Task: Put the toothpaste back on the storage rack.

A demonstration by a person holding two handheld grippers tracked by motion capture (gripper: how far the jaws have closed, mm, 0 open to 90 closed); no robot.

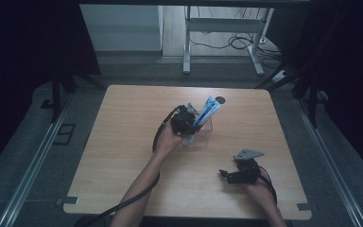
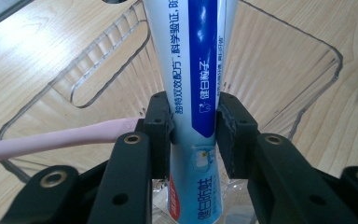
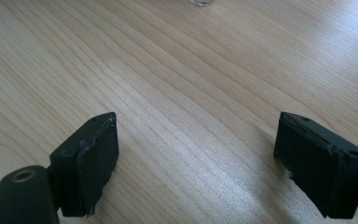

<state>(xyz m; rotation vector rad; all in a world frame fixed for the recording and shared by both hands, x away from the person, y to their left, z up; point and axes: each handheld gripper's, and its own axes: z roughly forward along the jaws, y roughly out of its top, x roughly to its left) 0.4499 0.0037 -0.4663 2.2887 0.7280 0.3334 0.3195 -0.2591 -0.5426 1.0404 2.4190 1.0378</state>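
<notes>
While left gripper (image 2: 195,128) grips toothpaste tube (image 2: 200,70) | right gripper (image 3: 196,154) jaws apart

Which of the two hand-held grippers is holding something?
The left hand-held gripper: it clamps the blue-and-white toothpaste tube, while the right hand-held gripper stands open.

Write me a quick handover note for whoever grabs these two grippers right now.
Left gripper: jaws shut on the toothpaste tube, which leans in the clear plastic container mid-table.
Right gripper: jaws open, nothing between them, low over bare table near the right front.
Pink toothbrush: its handle lies in the container beside the tube.
Done: tube gripped.
Left: whether the tube goes in or comes out is unclear; finish that move.
</notes>
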